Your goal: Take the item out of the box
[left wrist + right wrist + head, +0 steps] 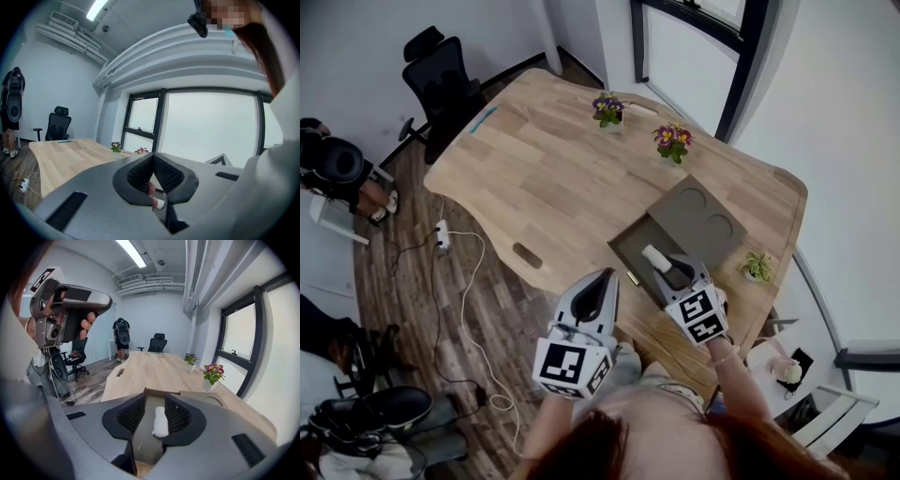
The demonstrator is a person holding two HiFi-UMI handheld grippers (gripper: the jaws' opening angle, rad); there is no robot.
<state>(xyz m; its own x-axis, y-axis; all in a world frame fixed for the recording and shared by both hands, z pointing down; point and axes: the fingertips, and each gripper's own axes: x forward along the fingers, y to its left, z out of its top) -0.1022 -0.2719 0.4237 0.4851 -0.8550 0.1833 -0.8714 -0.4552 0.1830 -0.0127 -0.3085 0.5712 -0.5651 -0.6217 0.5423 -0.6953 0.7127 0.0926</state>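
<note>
An open grey-brown box (625, 249) sits on the wooden table (553, 178) near its front edge, with its lid (698, 214) lying flat just behind it. Inside lies a white rolled item (655, 256). My right gripper (677, 270) points down into the box; in the right gripper view the jaws (153, 401) stand open with the white item (160, 422) lying between them close to the right pad, which does not press on it. My left gripper (602, 281) hangs off the table's front edge, left of the box, its jaws (153, 157) shut and empty.
Two pots of flowers (607, 110) (672, 141) stand at the table's far edge, and a small green plant (757, 266) stands right of the box. An office chair (441, 80) and a person (337, 169) are at the left. Cables (469, 281) trail over the floor.
</note>
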